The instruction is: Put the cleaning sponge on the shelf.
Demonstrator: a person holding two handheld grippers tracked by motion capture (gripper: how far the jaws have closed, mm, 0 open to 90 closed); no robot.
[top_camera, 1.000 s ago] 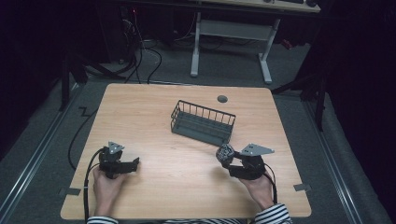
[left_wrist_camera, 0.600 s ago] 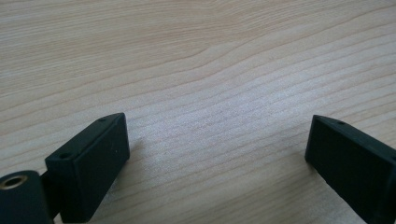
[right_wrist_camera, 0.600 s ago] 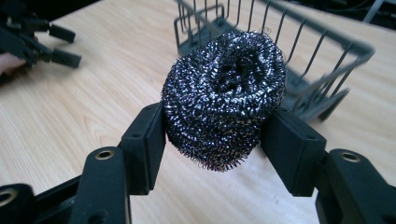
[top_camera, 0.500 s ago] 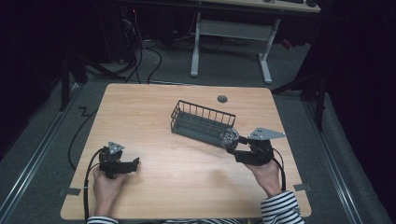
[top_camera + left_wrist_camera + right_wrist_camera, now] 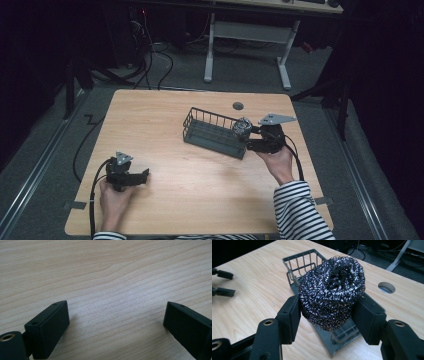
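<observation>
A steel-wool scouring ball (image 5: 332, 292) is clamped between the jaws of my right gripper (image 5: 329, 312). In the high view that ball (image 5: 242, 127) hangs over the right end of a dark wire basket (image 5: 207, 134), with the right gripper (image 5: 248, 135) just beside the basket's end wall. The basket (image 5: 302, 265) stretches away under the ball in the right gripper view. My left gripper (image 5: 145, 174) rests low on the table at the front left, jaws wide apart over bare wood (image 5: 115, 312), holding nothing.
The wooden table (image 5: 165, 115) has a round cable hole (image 5: 238, 105) near its far edge, behind the basket. Cables trail off the left side. A white desk frame (image 5: 245, 45) stands on the floor beyond the table.
My right gripper has carried the steel-wool ball away from the front right, forward and up to the basket's right end. The left gripper has stayed put.
</observation>
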